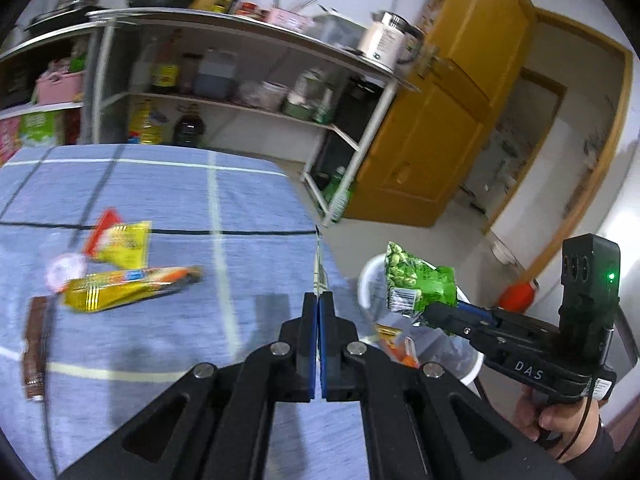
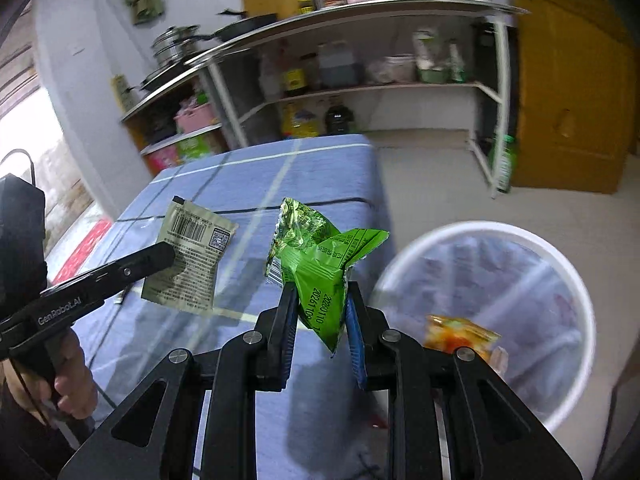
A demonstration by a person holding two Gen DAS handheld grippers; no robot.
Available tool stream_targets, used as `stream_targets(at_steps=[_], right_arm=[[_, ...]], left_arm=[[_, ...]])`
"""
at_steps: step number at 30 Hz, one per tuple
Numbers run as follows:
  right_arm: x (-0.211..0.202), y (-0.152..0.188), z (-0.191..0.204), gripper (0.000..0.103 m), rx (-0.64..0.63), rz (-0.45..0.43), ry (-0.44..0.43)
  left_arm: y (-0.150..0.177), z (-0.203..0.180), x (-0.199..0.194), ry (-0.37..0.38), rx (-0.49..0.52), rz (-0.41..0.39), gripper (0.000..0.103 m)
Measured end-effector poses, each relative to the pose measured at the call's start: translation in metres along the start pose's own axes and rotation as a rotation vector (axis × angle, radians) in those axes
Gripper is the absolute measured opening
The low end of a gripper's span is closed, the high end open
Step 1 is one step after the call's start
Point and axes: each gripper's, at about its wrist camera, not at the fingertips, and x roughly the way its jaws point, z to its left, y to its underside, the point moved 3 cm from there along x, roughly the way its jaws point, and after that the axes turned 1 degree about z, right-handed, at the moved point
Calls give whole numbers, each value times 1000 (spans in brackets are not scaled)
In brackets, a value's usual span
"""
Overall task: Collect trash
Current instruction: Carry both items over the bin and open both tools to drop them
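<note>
Right wrist view: my right tongs (image 2: pixel 320 312) grip the green wrapper (image 2: pixel 316 264) over the counter (image 2: pixel 312 168) edge; the white bin (image 2: pixel 576 280) lies right, nearest this hand. My left tongs (image 2: pixel 170 254) pinch the grey sachet (image 2: pixel 188 256), farther left.

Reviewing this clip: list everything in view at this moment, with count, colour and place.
green packet: one, green, in the right gripper, beside the bin
grey sachet: one, grey-olive with barcode, in the left gripper, above the cloth
bin: one, white, clear liner, on the floor by the table
orange packet: one, inside the bin
yellow packets: two, on the cloth
brown wrapper: one, on the cloth's near left edge
checked cloth: one, blue, covering the table
shelf rack: one, white and metal, holding bottles and pans
kettle: one, white, on top of the rack
left gripper: black, shut
right gripper: black, clamping
hands: two, on the handles
</note>
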Motion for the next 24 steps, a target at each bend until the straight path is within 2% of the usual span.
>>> stream_targets(at_steps=[5, 12, 18, 24], right_arm=[[-17, 15, -49, 24, 78, -1, 62], [-21, 33, -96, 24, 152, 31, 114], [-16, 40, -116, 26, 186, 62, 139], [-10, 42, -121, 27, 179, 81, 172]], left_arm=[[1, -42, 30, 33, 74, 47, 1], [2, -90, 68, 81, 136, 105, 1], [13, -114, 99, 96, 169, 160, 1], [21, -116, 118, 87, 167, 208, 1]])
